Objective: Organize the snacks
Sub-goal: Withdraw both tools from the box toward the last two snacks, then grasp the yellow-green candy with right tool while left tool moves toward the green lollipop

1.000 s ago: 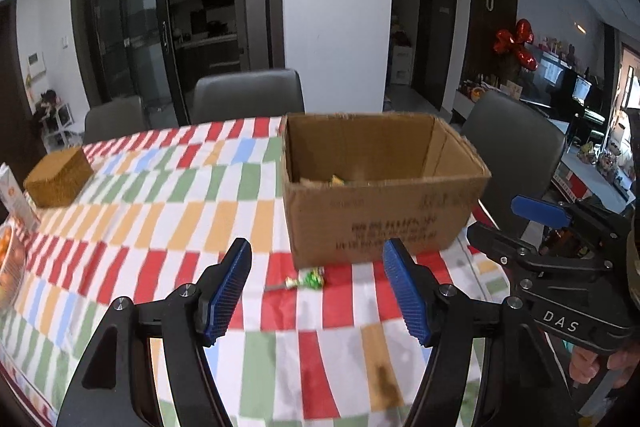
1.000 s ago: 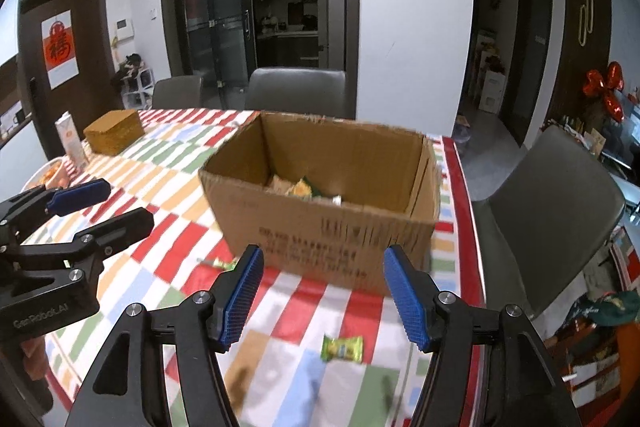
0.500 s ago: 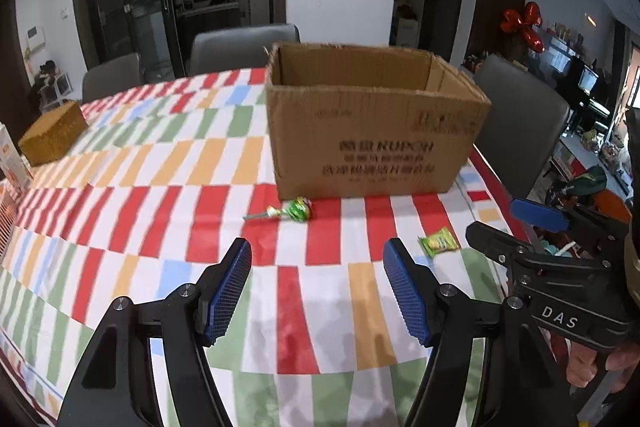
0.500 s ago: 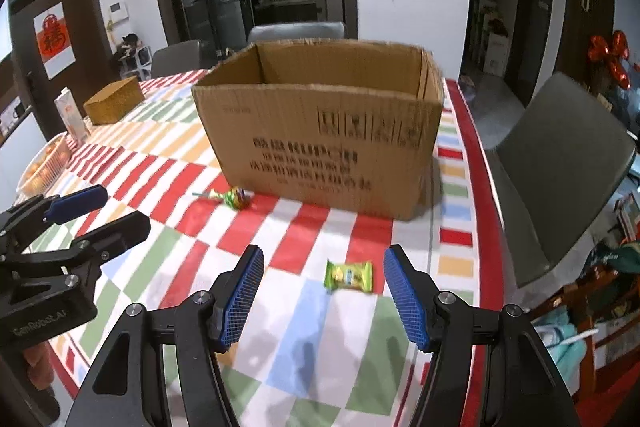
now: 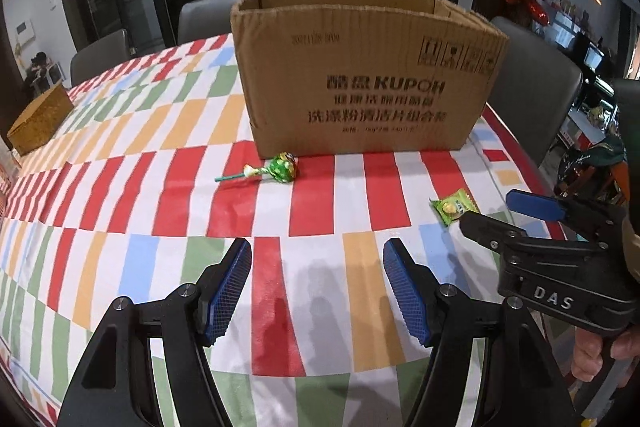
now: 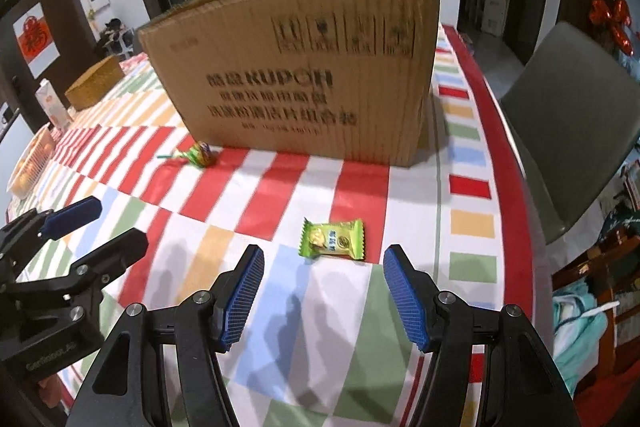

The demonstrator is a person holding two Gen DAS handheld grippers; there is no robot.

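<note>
Two snacks lie on the striped tablecloth (image 5: 120,131) outside the cardboard box (image 5: 360,75) – a green lollipop (image 5: 280,167) just beside its front wall and a wrapped candy (image 6: 334,239) nearer. Both the left gripper (image 5: 316,287) and the right gripper (image 6: 324,291) have released, empty jaws, so these two are left to collect.

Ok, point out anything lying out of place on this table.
Two snacks lie loose on the tablecloth outside the cardboard box: a green lollipop against the box's front and a green wrapped candy ahead of the right gripper. Nothing looks spilled or damaged.

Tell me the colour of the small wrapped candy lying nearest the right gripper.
The candy wrapper is light green with a yellow picture on it. It shows best in the right wrist view.
</note>
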